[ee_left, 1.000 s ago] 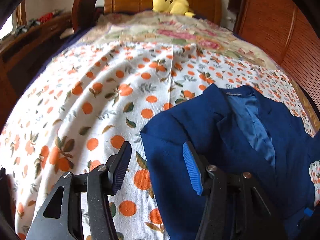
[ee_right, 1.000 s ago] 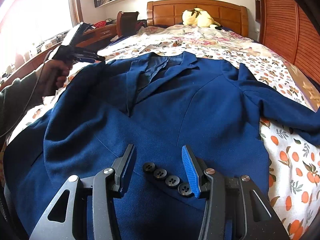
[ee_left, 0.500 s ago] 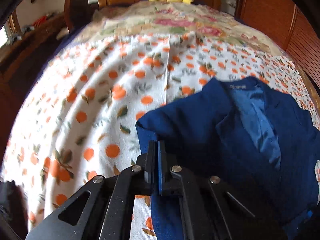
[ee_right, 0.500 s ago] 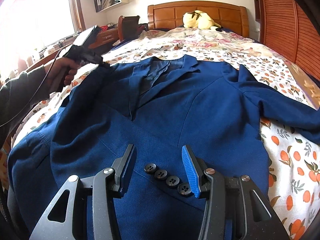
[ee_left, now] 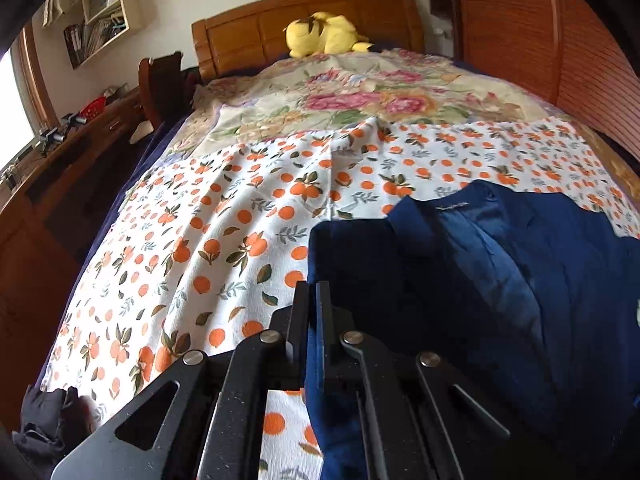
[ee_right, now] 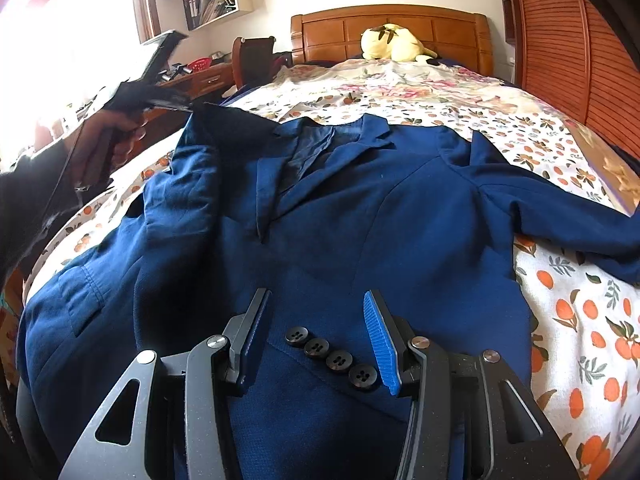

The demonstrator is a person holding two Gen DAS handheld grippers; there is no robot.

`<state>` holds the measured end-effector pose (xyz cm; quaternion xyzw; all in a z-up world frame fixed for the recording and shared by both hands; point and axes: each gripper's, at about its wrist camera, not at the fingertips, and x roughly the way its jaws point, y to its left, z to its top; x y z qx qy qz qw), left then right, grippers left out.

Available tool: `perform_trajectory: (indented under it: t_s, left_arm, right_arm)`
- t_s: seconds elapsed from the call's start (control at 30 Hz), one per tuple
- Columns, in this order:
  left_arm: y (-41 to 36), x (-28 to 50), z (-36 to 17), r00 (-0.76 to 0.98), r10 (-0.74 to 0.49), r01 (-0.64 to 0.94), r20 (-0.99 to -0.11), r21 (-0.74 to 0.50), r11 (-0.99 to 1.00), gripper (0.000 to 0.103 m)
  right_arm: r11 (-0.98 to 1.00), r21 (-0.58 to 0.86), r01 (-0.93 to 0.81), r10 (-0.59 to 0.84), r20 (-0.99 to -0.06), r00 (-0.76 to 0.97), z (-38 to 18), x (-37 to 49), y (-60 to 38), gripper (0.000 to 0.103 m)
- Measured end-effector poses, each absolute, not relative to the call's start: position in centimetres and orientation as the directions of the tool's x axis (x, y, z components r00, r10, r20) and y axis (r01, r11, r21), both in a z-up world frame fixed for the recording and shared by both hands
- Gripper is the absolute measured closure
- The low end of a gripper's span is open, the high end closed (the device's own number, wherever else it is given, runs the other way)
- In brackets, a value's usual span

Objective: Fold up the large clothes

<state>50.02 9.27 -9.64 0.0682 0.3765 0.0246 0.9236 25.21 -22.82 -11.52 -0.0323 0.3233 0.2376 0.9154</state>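
Observation:
A navy blue blazer (ee_right: 360,220) lies face up on the bed, collar toward the headboard, one sleeve stretched out to the right. My left gripper (ee_left: 314,292) is shut on the blazer's (ee_left: 500,280) left shoulder edge and holds it raised off the sheet. In the right wrist view that same gripper (ee_right: 188,107) shows at the far left, gripped by a hand (ee_right: 120,136), with the shoulder cloth pulled up. My right gripper (ee_right: 316,300) hovers open over the sleeve cuff with its row of black buttons (ee_right: 330,358); nothing sits between its fingers.
The bed carries an orange-print sheet (ee_left: 220,248) and a floral blanket (ee_left: 352,100) further up. A yellow plush toy (ee_left: 324,34) rests at the wooden headboard (ee_right: 392,28). A wooden slatted wall (ee_right: 560,48) runs along the right, a desk and chair (ee_right: 252,60) stand at the left.
My left gripper closed on the blazer's shoulder edge and lifted it up from the sheet. The right gripper stayed over the buttons, still open.

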Motion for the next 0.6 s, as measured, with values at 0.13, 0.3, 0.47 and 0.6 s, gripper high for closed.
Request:
perform_trajectory:
  t_s: [0.13,0.3,0.47,0.6]
  left_arm:
    - [8.6,45.6,-8.7,0.765,0.021,0.056,-0.644,0.099,0.993,0.063]
    - [7.1,40.2,-8.2,0.793,-0.011,0.088,-0.609,0.096,0.992,0.062]
    - [5.2,34.8,-8.2,0.82,-0.067,0.13,-0.568,0.071,0.989,0.062]
    - [3.6,31.5,-8.7,0.84,-0.093,0.147,-0.535,0.06,0.987,0.062]
  right_arm:
    - [0.891,0.098,-0.443,0.407,-0.605,0.685,-11.6,25.1,-22.9,0.054]
    - [0.9,0.094,-0.426,0.393,-0.598,0.698,-11.5,24.8,-22.8,0.054]
    - [0.908,0.085,-0.41,0.377,-0.593,0.711,-11.6,24.4,-22.8,0.054]
    - [0.913,0.083,-0.399,0.366,-0.595,0.715,-11.6,24.5,-22.8,0.054]
